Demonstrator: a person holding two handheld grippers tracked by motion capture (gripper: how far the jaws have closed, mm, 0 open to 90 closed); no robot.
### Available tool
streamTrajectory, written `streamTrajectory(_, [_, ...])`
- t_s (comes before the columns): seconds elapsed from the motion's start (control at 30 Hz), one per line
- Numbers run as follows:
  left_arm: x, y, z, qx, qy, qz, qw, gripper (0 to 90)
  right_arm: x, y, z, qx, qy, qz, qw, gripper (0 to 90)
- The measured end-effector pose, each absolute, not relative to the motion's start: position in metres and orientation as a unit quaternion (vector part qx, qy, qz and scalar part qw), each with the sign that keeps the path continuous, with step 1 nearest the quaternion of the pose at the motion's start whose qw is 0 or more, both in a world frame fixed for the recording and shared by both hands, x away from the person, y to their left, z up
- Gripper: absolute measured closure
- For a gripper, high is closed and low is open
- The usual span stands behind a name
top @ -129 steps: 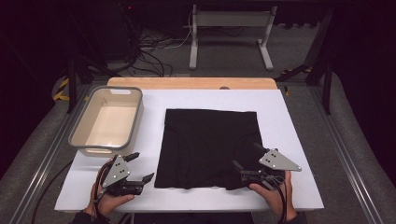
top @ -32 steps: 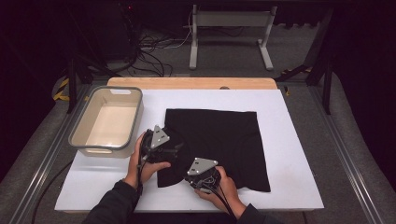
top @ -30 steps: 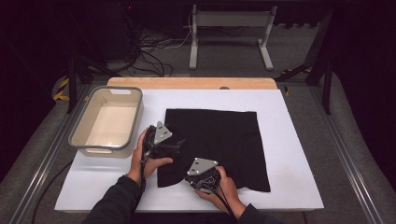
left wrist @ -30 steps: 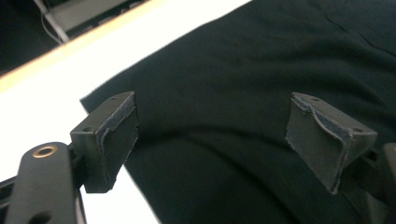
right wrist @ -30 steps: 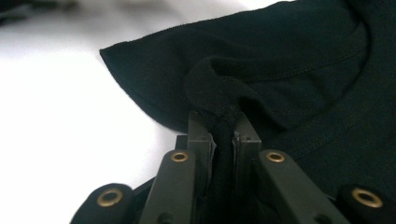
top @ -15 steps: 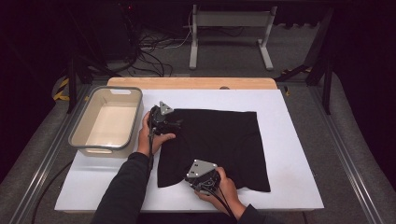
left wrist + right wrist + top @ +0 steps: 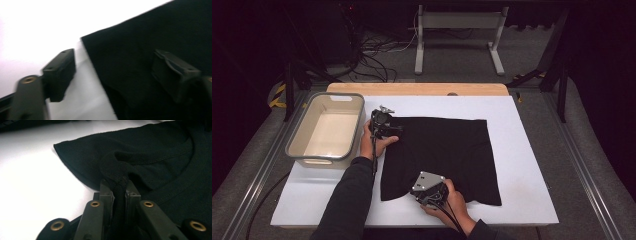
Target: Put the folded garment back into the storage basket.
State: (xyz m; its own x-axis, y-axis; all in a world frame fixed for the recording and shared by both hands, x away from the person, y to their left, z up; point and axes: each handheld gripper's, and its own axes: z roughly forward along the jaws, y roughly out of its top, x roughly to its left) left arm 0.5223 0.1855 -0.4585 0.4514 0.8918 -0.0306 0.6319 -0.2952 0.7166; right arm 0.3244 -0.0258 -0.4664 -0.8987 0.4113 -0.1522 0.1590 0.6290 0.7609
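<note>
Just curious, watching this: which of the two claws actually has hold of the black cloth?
The right claw, nearest the person, pinches a fold of the black cloth. The left claw is open over its far-left corner.

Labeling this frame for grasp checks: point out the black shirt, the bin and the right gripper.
black shirt (image 7: 447,145), high view, middle of the flat fabric.
bin (image 7: 325,96), high view, far rim.
right gripper (image 7: 119,188), right gripper view, between the fingertips, shut on a shirt fold.

We are in a lab-like recording space: a white tabletop (image 7: 522,150) on a wooden board sits on dark grey carpet, tangled cables (image 7: 377,47) lie behind it, and a metal stand (image 7: 457,35) rises amid black surroundings.
</note>
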Motion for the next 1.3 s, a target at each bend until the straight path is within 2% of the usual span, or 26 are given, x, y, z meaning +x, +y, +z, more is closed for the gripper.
streamTrajectory(0.07, [0.522, 0.186, -0.458, 0.782, 0.486, 0.187, 0.343, 27.3, 0.325, -0.027, -0.466, 0.158, 0.89, 0.399, 0.156, 78.4])
streamTrajectory(0.13, [0.521, 0.185, -0.458, 0.784, 0.483, 0.185, 0.343, 34.1, 0.324, -0.026, -0.466, 0.169, 0.887, 0.402, 0.154, 73.1])
streamTrajectory(0.23, [0.519, 0.184, -0.457, 0.791, 0.469, 0.177, 0.351, 45.9, 0.324, -0.026, -0.465, 0.166, 0.886, 0.399, 0.166, 55.9])
streamTrajectory(0.3, [0.518, 0.184, -0.457, 0.791, 0.468, 0.174, 0.354, 53.4, 0.323, -0.025, -0.465, 0.163, 0.886, 0.398, 0.17, 52.3])
streamTrajectory(0.33, [0.518, 0.185, -0.457, 0.792, 0.464, 0.169, 0.36, 56.9, 0.319, -0.021, -0.465, 0.15, 0.887, 0.397, 0.179, 43.8])
streamTrajectory(0.4, [0.518, 0.186, -0.457, 0.792, 0.46, 0.161, 0.369, 68.0, 0.316, -0.015, -0.465, 0.135, 0.89, 0.396, 0.184, 40.6])
streamTrajectory(0.53, [0.518, 0.185, -0.457, 0.796, 0.452, 0.16, 0.369, 75.3, 0.315, -0.006, -0.465, 0.123, 0.892, 0.388, 0.198, 37.5])
streamTrajectory(0.57, [0.518, 0.185, -0.457, 0.796, 0.45, 0.155, 0.373, 76.7, 0.321, -0.004, -0.465, 0.135, 0.893, 0.385, 0.191, 33.3])
streamTrajectory(0.67, [0.518, 0.185, -0.458, 0.797, 0.448, 0.153, 0.375, 79.2, 0.329, 0.0, -0.464, 0.156, 0.891, 0.386, 0.182, 41.8])
streamTrajectory(0.7, [0.518, 0.185, -0.458, 0.797, 0.448, 0.153, 0.375, 80.0, 0.329, 0.0, -0.464, 0.156, 0.891, 0.386, 0.182, 41.8])
streamTrajectory(0.73, [0.518, 0.185, -0.458, 0.797, 0.448, 0.152, 0.375, 80.5, 0.332, 0.002, -0.464, 0.161, 0.89, 0.387, 0.18, 53.9])
streamTrajectory(0.9, [0.518, 0.185, -0.457, 0.797, 0.447, 0.151, 0.377, 81.8, 0.335, 0.006, -0.464, 0.156, 0.893, 0.386, 0.171, 74.9])
streamTrajectory(1.03, [0.518, 0.184, -0.457, 0.797, 0.447, 0.154, 0.377, 84.1, 0.333, 0.006, -0.464, 0.16, 0.891, 0.386, 0.178, 81.5])
streamTrajectory(1.3, [0.517, 0.176, -0.445, 0.793, 0.433, 0.173, 0.391, 85.1, 0.323, -0.012, -0.447, 0.177, 0.866, 0.42, 0.204, 83.1])
